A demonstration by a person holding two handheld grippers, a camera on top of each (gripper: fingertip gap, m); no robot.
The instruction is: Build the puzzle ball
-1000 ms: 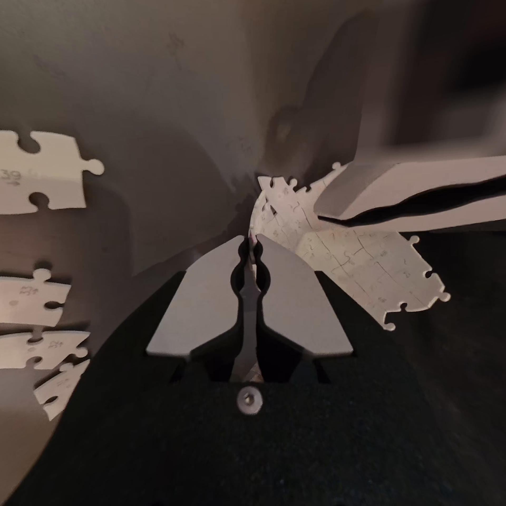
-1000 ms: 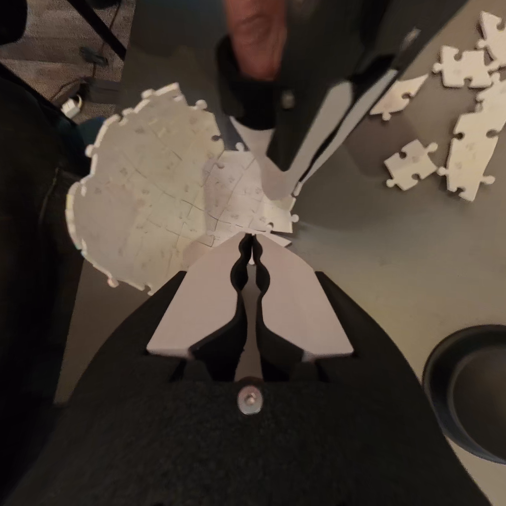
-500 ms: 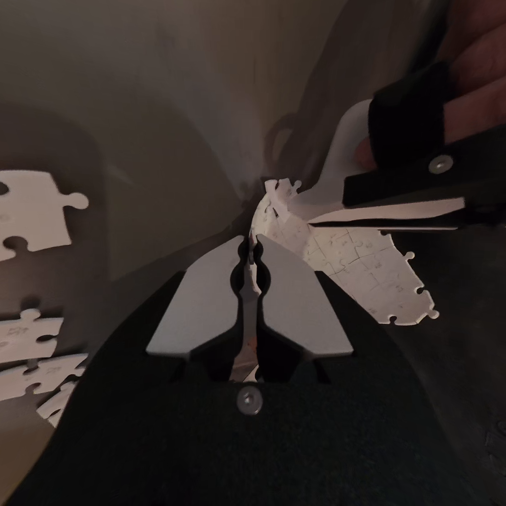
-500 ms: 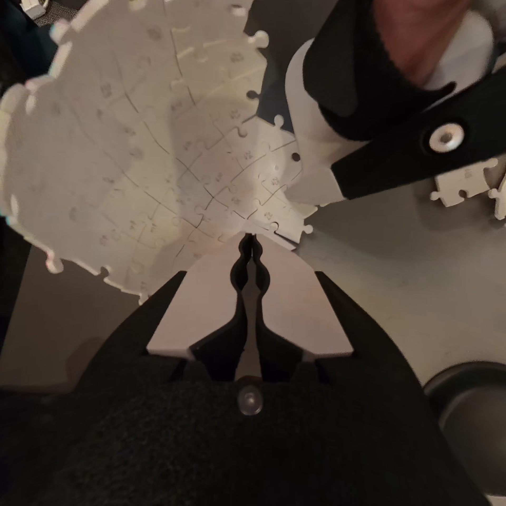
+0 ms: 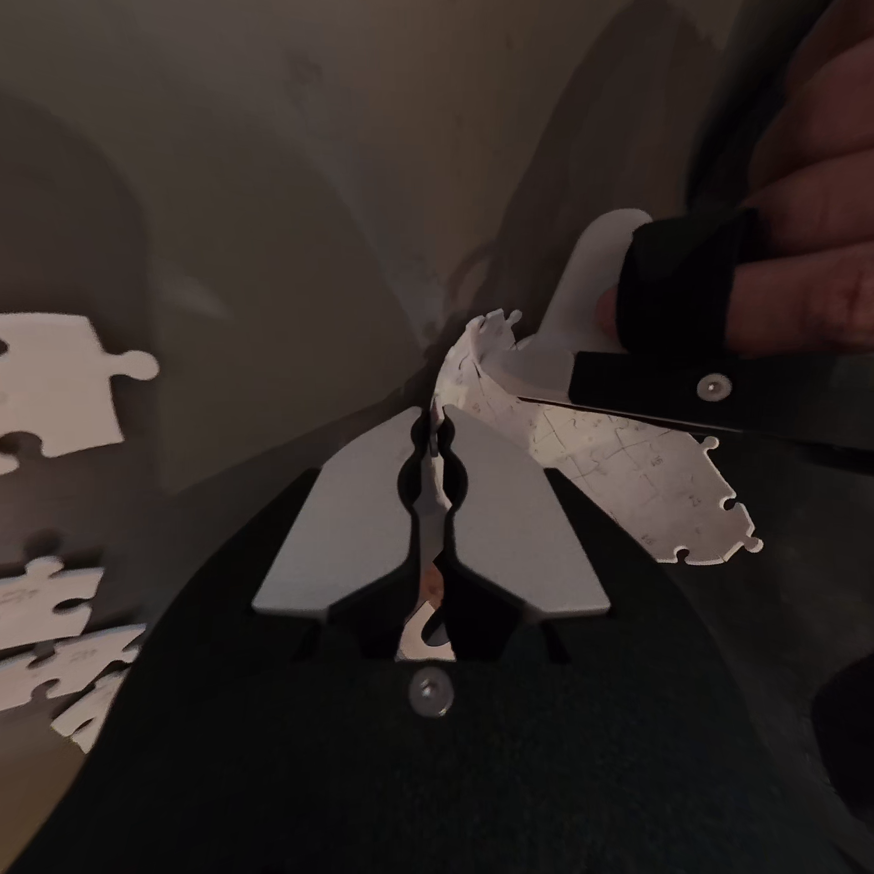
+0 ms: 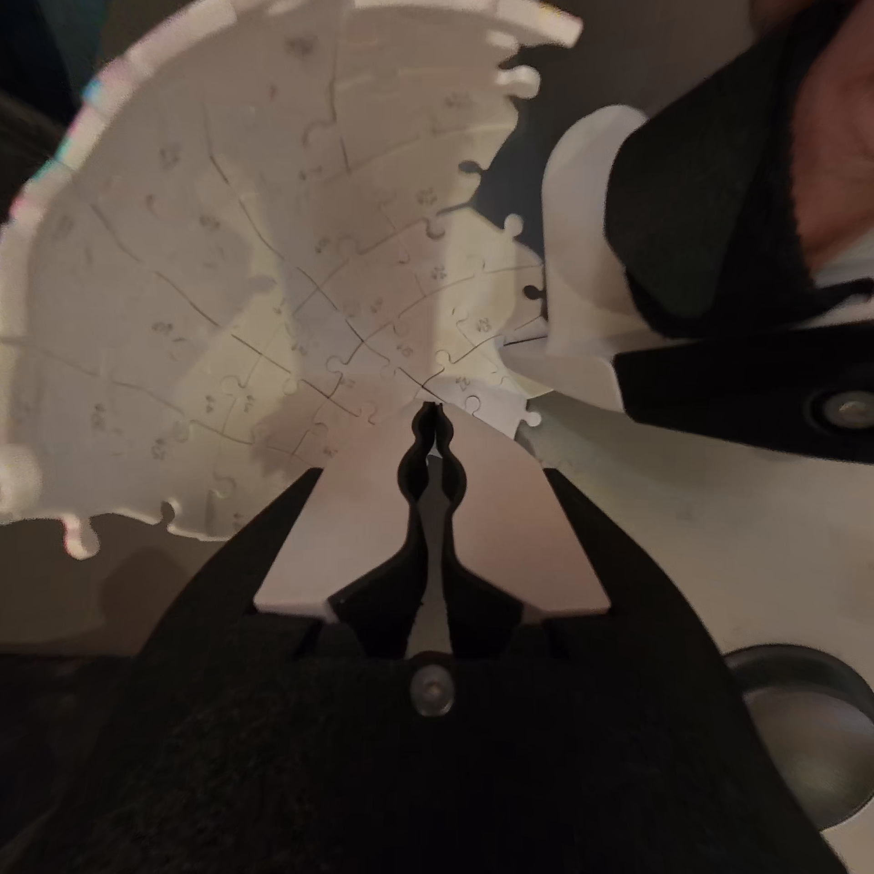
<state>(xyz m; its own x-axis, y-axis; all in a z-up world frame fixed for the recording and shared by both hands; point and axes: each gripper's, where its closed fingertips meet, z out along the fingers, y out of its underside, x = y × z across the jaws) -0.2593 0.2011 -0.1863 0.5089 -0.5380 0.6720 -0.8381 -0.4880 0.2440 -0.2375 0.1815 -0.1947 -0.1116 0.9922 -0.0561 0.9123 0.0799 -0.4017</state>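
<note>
Both claws, left (image 5: 437, 418) and right (image 6: 434, 410), clamp the white curved plastic puzzle shell (image 6: 265, 302); hold edges aligned, press gently.

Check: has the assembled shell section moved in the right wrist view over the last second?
Yes. The shell section has swung up and closer, now filling the upper left above the table.

I see small printed marks on the curved white assembled puzzle shell (image 6: 265, 293), but I cannot read them.
</note>
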